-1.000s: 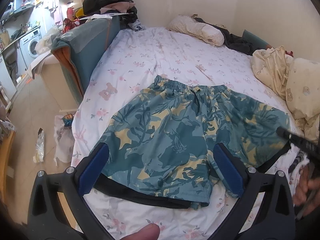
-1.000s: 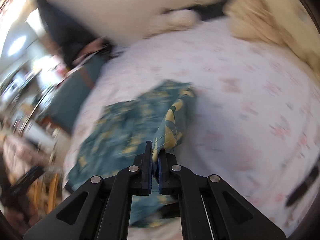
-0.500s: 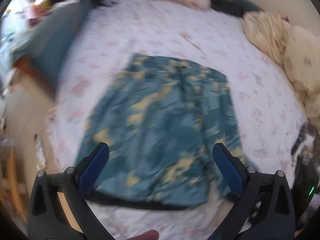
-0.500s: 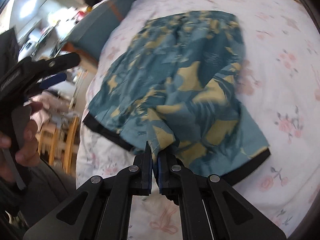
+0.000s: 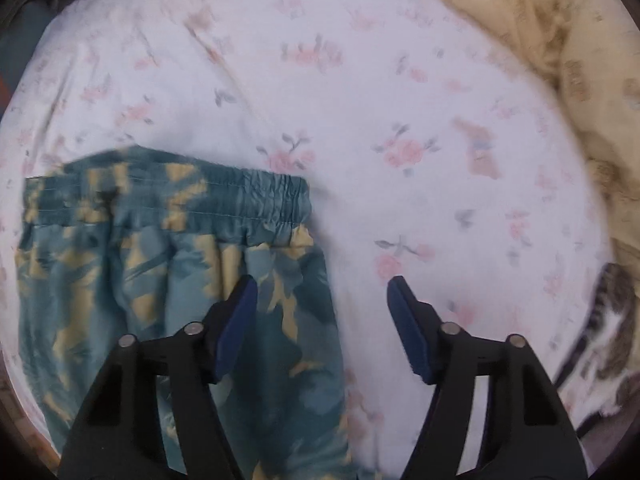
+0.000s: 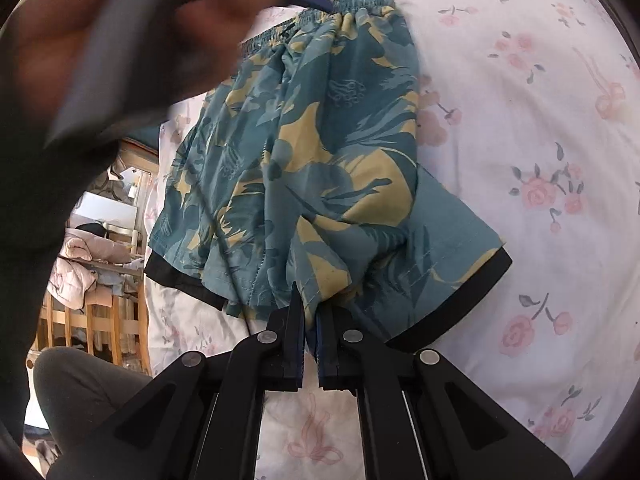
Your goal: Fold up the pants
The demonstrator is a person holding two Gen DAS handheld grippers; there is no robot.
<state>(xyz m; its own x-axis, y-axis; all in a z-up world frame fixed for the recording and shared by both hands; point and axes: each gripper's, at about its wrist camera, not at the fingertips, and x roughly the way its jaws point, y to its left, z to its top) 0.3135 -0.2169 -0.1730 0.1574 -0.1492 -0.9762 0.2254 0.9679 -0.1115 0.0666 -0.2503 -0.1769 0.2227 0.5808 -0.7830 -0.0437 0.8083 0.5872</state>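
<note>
Teal shorts with a yellow leaf print and black hems [image 6: 320, 168] lie on the flowered bed sheet, one leg folded over the other. My right gripper [image 6: 309, 312] is shut on a hem edge of the shorts at the near end. In the left wrist view the shorts' elastic waistband [image 5: 224, 196] lies at left. My left gripper [image 5: 320, 300] is open above the waistband corner's right edge, its left finger [image 5: 236, 320] over the cloth, its right finger [image 5: 408, 328] over bare sheet. The person's blurred left hand [image 6: 120, 32] shows near the waistband.
The white flowered sheet [image 5: 400, 120] covers the bed. A cream duvet [image 5: 560, 40] is bunched at the right. A striped cat [image 5: 612, 320] lies at the bed's right edge. A wooden chair with clothes [image 6: 92, 272] stands beside the bed at left.
My right gripper carried one leg of the shorts across onto the other. My left gripper moved forward over the shorts to the waistband corner and its fingers narrowed.
</note>
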